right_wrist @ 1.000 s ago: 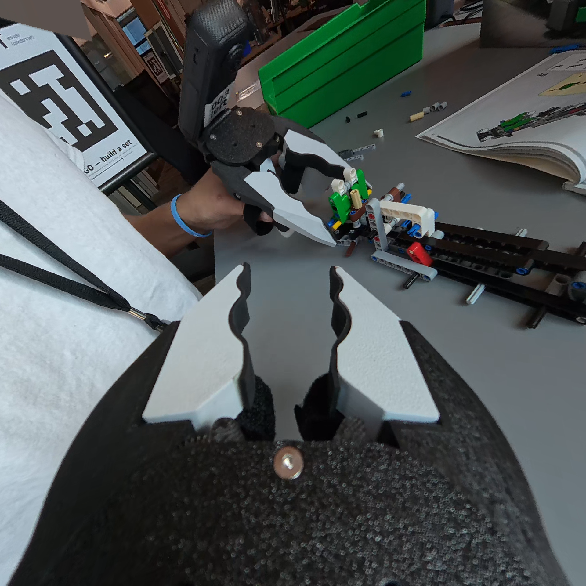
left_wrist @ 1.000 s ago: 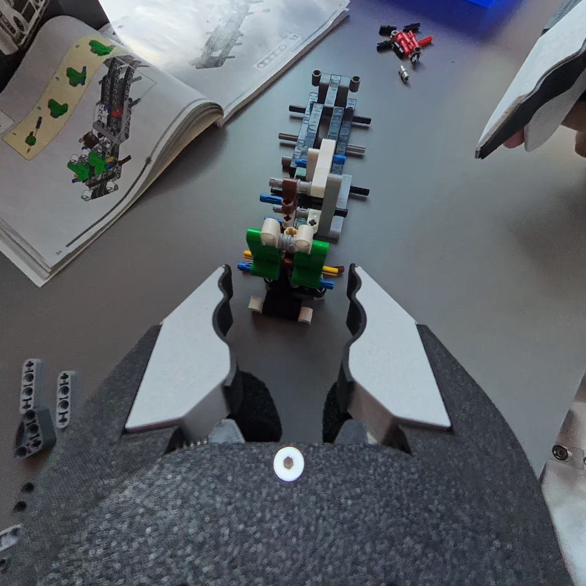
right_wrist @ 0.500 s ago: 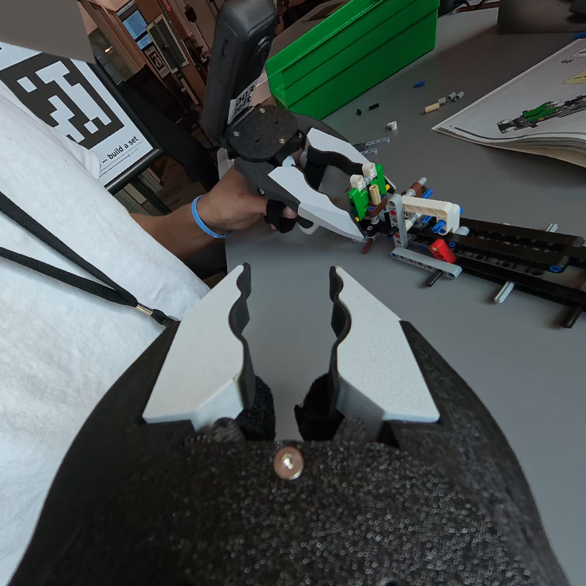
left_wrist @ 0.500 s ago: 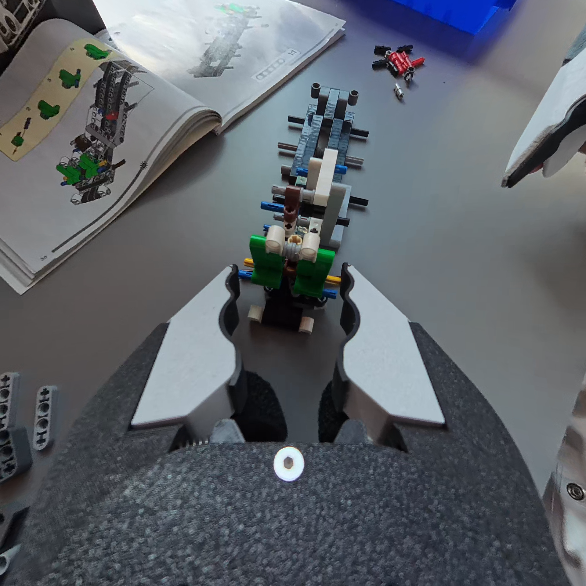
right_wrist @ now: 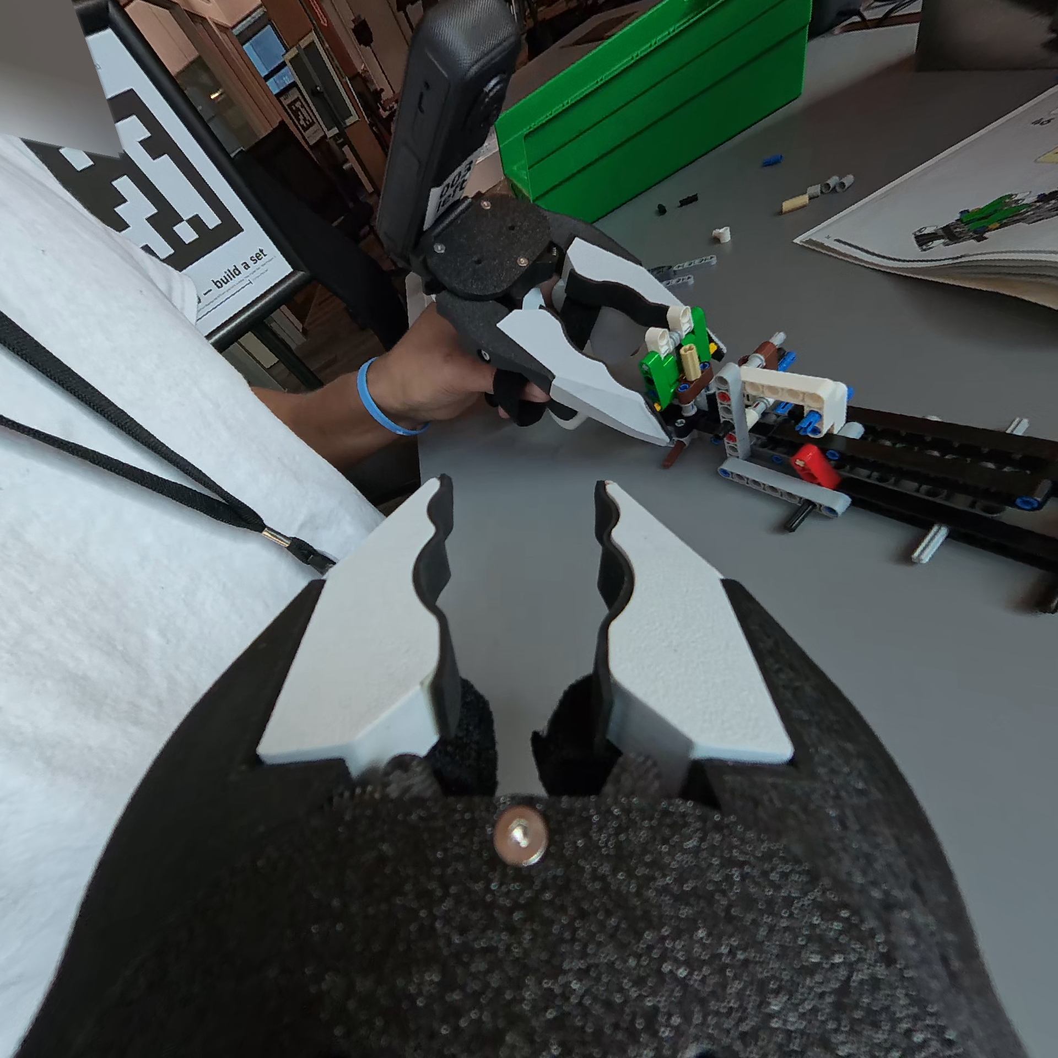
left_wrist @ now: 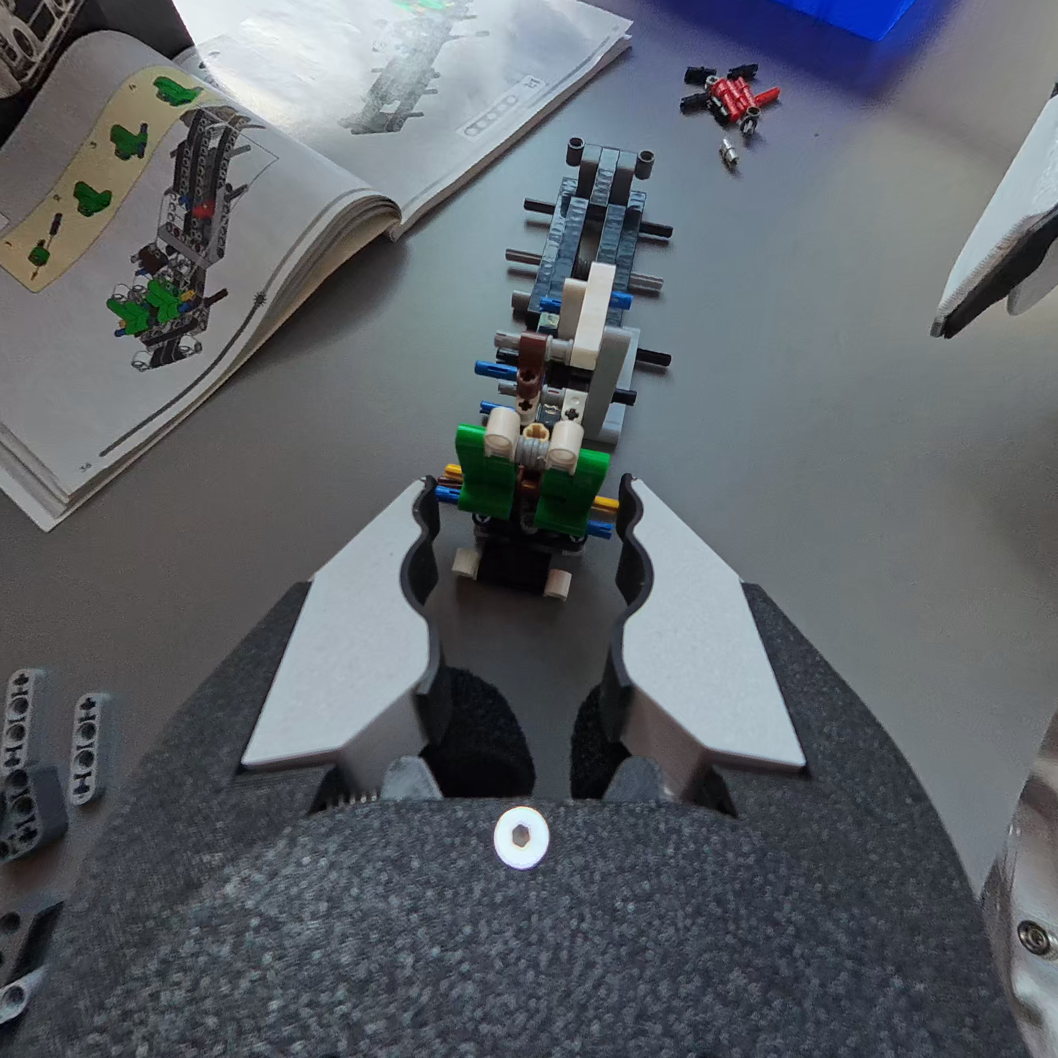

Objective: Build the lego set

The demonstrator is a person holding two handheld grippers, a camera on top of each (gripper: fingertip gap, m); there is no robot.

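The long lego build (left_wrist: 589, 320) lies on the grey table, running away from my left gripper (left_wrist: 526, 486). The left gripper's fingers flank its near green end (left_wrist: 486, 481), and their pads touch the pin ends on both sides, so it is shut on that end. In the right wrist view the same build (right_wrist: 893, 458) lies at the right, with the left gripper (right_wrist: 681, 389) around its green end (right_wrist: 664, 366). My right gripper (right_wrist: 521, 486) is open and empty above bare table, well short of the build. One of its fingers (left_wrist: 1002, 246) shows at the left wrist view's right edge.
An open instruction book (left_wrist: 200, 229) lies left of the build. Red and black pins (left_wrist: 727, 97) lie beyond it by a blue bin (left_wrist: 830, 11). Grey beams (left_wrist: 51, 744) lie at the near left. A green bin (right_wrist: 658, 103) and small loose parts (right_wrist: 818, 189) are farther back.
The left gripper moved forward onto the green end and its fingers narrowed onto it. The right gripper drew back and to the right, still open.
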